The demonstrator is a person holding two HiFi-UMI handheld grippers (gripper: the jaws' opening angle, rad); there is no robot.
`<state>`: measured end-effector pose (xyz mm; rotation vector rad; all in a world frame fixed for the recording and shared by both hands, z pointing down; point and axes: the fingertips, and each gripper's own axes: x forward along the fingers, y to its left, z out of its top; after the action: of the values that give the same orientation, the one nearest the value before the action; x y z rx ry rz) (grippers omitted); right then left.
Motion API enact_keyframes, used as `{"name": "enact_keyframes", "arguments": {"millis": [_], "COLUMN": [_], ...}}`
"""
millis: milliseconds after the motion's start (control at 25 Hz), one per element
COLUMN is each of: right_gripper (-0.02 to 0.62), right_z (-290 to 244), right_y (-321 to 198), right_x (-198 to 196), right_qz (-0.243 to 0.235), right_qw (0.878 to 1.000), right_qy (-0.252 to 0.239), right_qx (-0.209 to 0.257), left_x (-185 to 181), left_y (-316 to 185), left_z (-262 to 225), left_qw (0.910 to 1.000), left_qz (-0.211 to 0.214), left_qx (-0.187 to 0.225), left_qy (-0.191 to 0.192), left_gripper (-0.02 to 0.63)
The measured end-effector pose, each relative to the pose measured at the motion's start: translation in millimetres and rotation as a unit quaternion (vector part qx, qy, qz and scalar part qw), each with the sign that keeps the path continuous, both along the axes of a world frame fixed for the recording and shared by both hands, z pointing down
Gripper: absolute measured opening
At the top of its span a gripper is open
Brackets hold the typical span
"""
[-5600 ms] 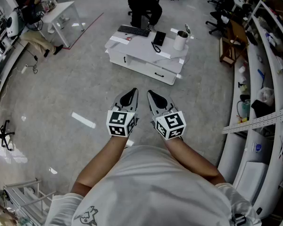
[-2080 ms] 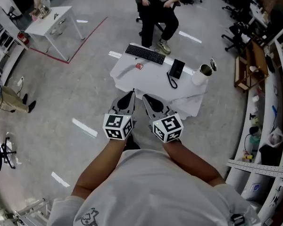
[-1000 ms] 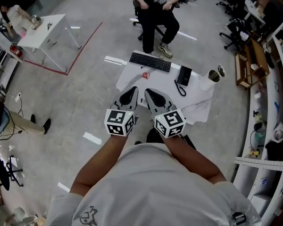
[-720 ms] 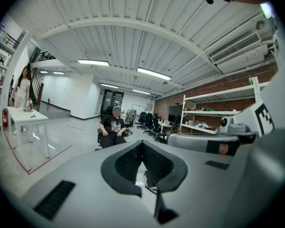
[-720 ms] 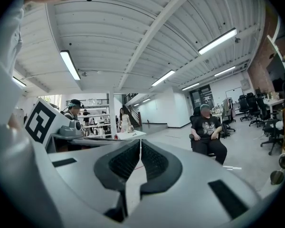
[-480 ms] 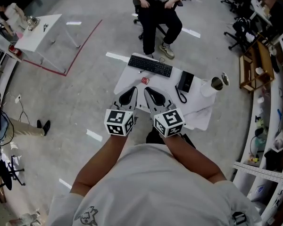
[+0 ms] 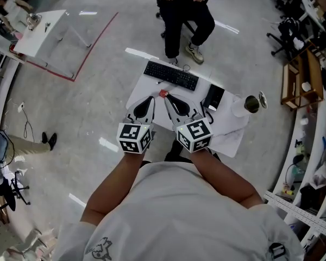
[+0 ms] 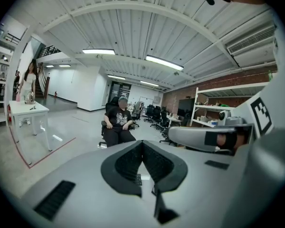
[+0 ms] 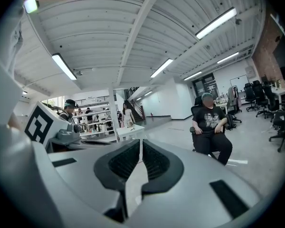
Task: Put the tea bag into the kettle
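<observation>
2 grippers sit side by side over the near edge of the white bench (image 7: 137, 88). I hold 1 in each hand. The left gripper (image 7: 148, 100) has its jaws pressed together, and nothing is in them. The right gripper (image 7: 168, 99) has its jaws pressed together too, and they are empty as well. Both point almost level, out across the room.

From the head view I see the tea bag (image 7: 163, 93), a little red thing lying flat on the bench. It is just past the tips of the 2 grippers and just in front of the black keyboard (image 7: 171, 75). The kettle (image 7: 244, 105) stands at the right end of the bench with its lid (image 7: 261, 99) flipped open. It is well apart from the tea bag. A black phone (image 7: 212, 97) with a cord lies between them. A person (image 7: 185, 7) in dark clothes sits on a chair on the far side of the bench.
</observation>
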<state>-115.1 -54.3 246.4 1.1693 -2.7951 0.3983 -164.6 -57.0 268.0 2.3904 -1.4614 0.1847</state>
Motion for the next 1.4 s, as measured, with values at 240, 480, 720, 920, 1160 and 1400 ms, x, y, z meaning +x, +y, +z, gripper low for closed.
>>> {"name": "enact_keyframes", "arguments": {"millis": [240,480,720,920,1160,1400], "right_gripper": [0.015,0.038,0.062,0.075,0.084,0.094], "right_z": [7.8,38.3,75.0,105.3,152.7,207.3], "right_y": [-25.2,-43.4,-69.1,-95.5,-120.5,-138.5], "right_x": [-2.7,-10.8,-23.4,-24.8,-22.2,-20.3], "right_qz": [-0.025,-0.033,-0.021,0.003,0.025,0.040], "right_qw": [1.000,0.999,0.997,0.995,0.992,0.987], "right_qy": [-0.003,0.006,0.029,0.036,0.056,0.071], "right_qx": [-0.010,-0.042,-0.063,-0.088,-0.108,-0.139], "left_x": [2.5,-2.6,-15.1,-15.9,-18.7,-25.5], "left_y": [-23.5,-51.1,-80.6,-96.8,-106.7,-122.2], "left_z": [10.6,30.0,59.5,87.6,126.2,174.5], "left_qw": [0.9998,0.9995,0.9985,0.9969,0.9932,0.9903], "left_qz": [-0.005,0.001,0.021,0.040,0.066,0.065], "left_qx": [-0.014,-0.029,-0.049,-0.067,-0.095,-0.123], "left_qy": [-0.011,-0.009,-0.013,-0.012,-0.013,-0.007], "left_gripper": [0.008,0.008,0.008,0.008,0.008,0.008]}}
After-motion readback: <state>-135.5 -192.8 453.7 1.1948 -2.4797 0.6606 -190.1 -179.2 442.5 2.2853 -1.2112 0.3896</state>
